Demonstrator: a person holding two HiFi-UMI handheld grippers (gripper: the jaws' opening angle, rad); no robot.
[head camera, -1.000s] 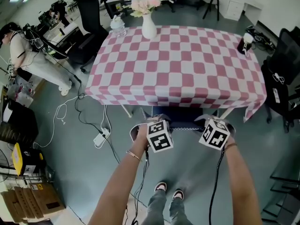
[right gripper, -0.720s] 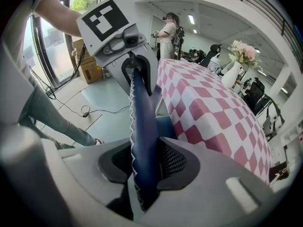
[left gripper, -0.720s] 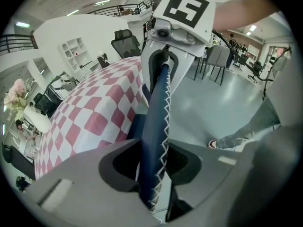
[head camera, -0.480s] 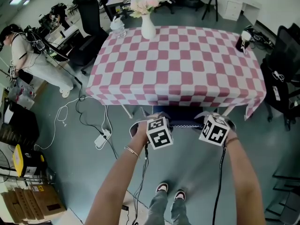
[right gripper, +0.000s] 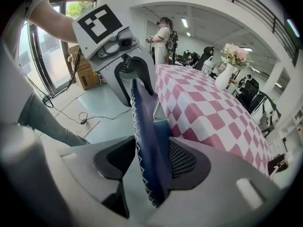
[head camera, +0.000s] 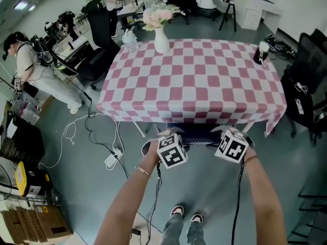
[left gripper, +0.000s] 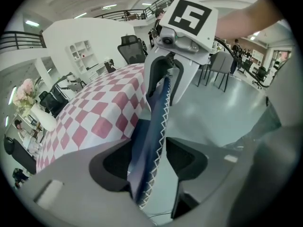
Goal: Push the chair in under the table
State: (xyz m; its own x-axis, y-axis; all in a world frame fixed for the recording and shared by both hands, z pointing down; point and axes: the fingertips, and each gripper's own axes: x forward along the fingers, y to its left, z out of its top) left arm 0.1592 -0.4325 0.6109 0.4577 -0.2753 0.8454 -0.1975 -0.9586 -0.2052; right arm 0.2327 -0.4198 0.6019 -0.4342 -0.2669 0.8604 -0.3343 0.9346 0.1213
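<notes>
The chair's dark blue back (head camera: 202,136), edged with white zigzag stitching, stands at the near edge of the table (head camera: 194,80), which carries a pink-and-white checked cloth. My left gripper (head camera: 164,137) is at the left end of the back's top edge and my right gripper (head camera: 231,135) is at the right end. The left gripper's (left gripper: 150,162) jaws have just been opening; the chair back (left gripper: 154,122) runs between them with a gap beside it. The right gripper's (right gripper: 151,162) jaws have also just been opening, and the back (right gripper: 144,126) leans on one pad only.
A white vase of flowers (head camera: 162,40) stands at the table's far edge. A person (head camera: 36,65) stands at the left. Cables and a power strip (head camera: 110,160) lie on the floor at the left. A black office chair (head camera: 306,86) is at the right, and boxes (head camera: 30,223) at bottom left.
The head view has shifted a little, so the table sits slightly lower in the picture. Both grippers stay at the chair back's top edge.
</notes>
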